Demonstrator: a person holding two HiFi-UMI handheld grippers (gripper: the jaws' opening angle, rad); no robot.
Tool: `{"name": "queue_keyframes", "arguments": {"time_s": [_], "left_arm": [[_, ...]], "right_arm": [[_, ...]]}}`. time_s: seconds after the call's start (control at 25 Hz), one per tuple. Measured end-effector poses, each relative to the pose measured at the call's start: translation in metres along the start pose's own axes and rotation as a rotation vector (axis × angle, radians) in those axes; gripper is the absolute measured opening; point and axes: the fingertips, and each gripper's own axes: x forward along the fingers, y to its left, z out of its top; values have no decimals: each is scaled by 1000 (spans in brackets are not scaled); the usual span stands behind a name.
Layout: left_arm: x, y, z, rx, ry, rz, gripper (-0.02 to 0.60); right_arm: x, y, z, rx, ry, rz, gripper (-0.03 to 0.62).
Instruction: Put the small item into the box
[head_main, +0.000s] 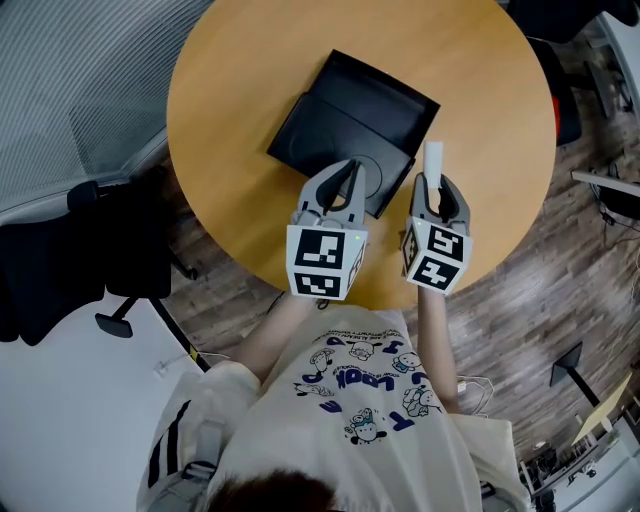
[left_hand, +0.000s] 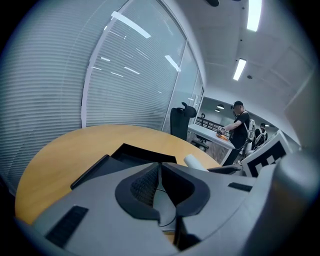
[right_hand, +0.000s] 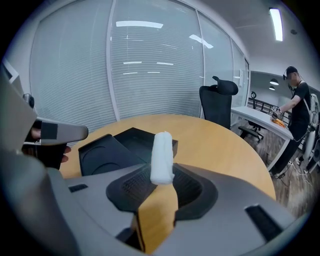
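Note:
A black box (head_main: 375, 105) lies open on the round wooden table (head_main: 240, 60), its flat lid (head_main: 312, 140) spread toward me. My right gripper (head_main: 435, 186) is shut on the small item, a white roll (head_main: 434, 160) that sticks out past the jaws, just right of the box. In the right gripper view the roll (right_hand: 162, 156) stands up between the pads, with the box (right_hand: 140, 139) beyond it. My left gripper (head_main: 351, 172) hovers over the near edge of the lid. Its jaws meet at the tips with nothing between them (left_hand: 160, 166). The roll (left_hand: 196, 162) shows to its right.
A mesh office chair (head_main: 80, 120) stands left of the table and a black chair (right_hand: 218, 105) behind it. In the background a person (right_hand: 299, 110) works at a white desk. The table's front edge runs just under both grippers.

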Motion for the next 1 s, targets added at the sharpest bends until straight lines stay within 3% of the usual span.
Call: {"name": "queue_keyframes", "arguments": {"time_s": [1.0], "left_arm": [[33,42,7,-44,18,34,31]], "right_arm": [[53,28,37,-98,20,54,147]]}}
